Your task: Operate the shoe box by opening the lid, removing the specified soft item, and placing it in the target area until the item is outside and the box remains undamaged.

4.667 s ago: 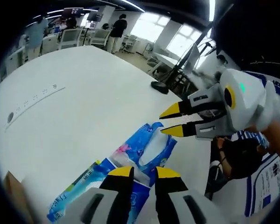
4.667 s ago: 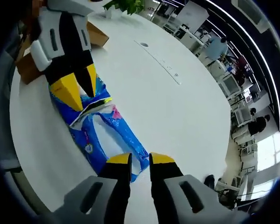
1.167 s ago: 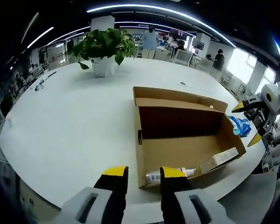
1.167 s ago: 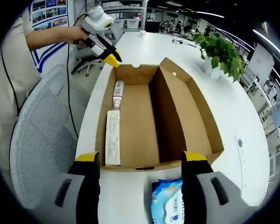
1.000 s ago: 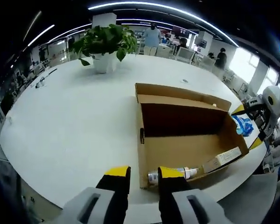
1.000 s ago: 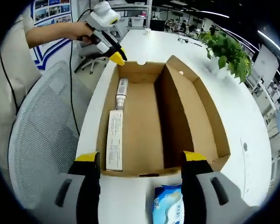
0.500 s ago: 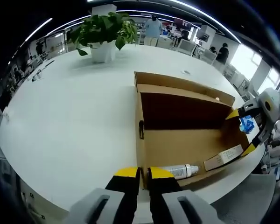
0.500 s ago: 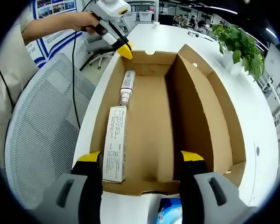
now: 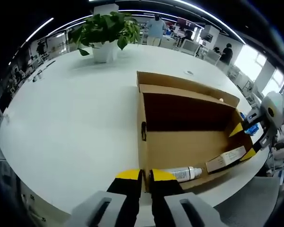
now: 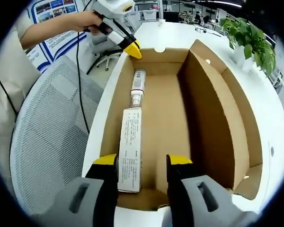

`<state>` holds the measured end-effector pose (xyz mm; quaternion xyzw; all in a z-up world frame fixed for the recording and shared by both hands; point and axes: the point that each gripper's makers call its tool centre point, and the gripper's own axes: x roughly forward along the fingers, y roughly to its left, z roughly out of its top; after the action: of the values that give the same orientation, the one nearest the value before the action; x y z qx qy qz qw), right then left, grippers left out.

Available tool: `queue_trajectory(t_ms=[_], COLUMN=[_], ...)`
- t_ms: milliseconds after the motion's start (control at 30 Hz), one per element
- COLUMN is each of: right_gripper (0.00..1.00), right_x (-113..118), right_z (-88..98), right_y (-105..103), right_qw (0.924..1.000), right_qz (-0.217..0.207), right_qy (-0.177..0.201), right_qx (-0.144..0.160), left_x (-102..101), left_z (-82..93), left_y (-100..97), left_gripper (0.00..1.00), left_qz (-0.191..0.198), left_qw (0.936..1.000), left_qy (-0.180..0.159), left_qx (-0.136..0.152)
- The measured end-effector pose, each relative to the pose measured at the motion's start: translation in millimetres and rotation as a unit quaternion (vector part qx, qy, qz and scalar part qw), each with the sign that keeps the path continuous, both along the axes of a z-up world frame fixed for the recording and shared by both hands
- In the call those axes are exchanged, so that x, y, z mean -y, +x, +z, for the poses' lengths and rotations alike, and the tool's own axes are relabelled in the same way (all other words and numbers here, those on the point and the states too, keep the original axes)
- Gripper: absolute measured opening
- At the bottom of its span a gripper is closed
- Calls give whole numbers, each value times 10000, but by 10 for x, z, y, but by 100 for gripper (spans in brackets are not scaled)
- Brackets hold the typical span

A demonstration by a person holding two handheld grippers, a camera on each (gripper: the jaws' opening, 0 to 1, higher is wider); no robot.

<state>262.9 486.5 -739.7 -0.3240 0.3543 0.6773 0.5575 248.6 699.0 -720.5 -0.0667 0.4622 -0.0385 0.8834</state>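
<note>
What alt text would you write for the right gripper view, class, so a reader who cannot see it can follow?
An open cardboard shoe box lies on a white table, holding a white bottle and a long white carton end to end. The right gripper hangs open over its near end; the left gripper sits at the far end.

left tool: grey, yellow tips | right tool: same | black cable
</note>
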Motion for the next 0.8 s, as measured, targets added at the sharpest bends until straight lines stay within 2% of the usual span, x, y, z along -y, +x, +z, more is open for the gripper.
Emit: queue_trajectory(t_ms=[367, 433, 800], right_gripper=[17, 16, 15], right_x=[-3, -10, -5], right_z=[-15, -26, -21], right_y=[-107, -114, -78], right_qw=[9991, 9995, 9991], right_qz=[-240, -205, -373], right_qy=[-124, -138, -200], right_qx=[-321, -190, -91], left_x=[-2, -3, -3], left_z=[-2, -3, -2], left_y=[0, 1, 4], left_gripper=[6, 6, 6], left_qz=[26, 26, -1], left_qw=[10000, 10000, 10000], left_qy=[-51, -48, -25], left_qx=[13, 14, 13])
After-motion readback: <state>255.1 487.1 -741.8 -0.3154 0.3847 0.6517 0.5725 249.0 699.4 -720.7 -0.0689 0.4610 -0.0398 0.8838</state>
